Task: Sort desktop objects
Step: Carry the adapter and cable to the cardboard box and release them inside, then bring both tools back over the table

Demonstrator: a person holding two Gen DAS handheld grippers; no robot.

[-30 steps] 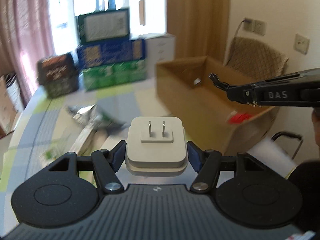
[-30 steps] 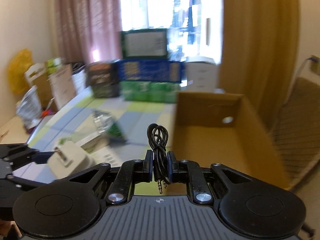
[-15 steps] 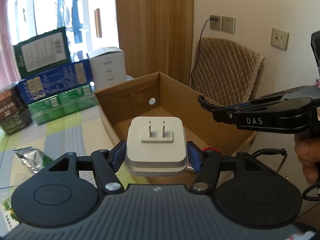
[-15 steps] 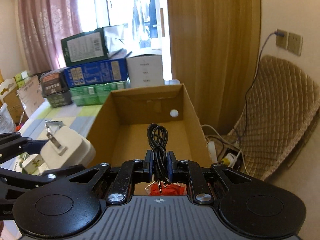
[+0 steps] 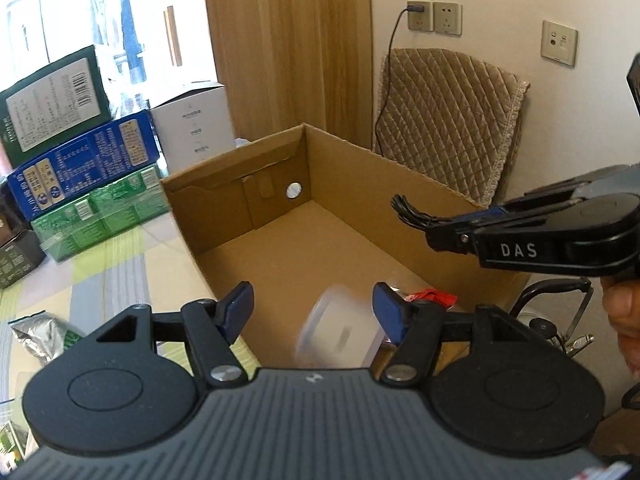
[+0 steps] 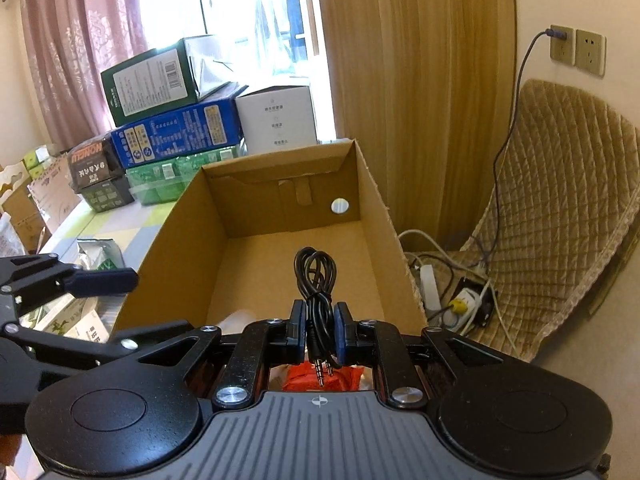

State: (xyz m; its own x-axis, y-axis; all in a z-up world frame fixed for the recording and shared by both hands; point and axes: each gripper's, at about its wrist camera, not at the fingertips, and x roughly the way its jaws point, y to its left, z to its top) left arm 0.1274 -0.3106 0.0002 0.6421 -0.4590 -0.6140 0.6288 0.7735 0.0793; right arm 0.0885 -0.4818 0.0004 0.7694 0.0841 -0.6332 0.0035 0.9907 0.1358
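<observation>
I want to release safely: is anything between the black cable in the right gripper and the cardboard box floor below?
Nothing visible blocks it. The cable, in the right gripper, hangs over the open box.

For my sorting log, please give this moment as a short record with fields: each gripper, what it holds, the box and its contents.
left gripper: open, above the box, holds nothing
white charger: blurred, below the open left gripper, inside the box
right gripper: shut on black audio cable, above the box
cardboard box: open top, on the table edge
box contents: red packet at the near end, plus the charger
</observation>
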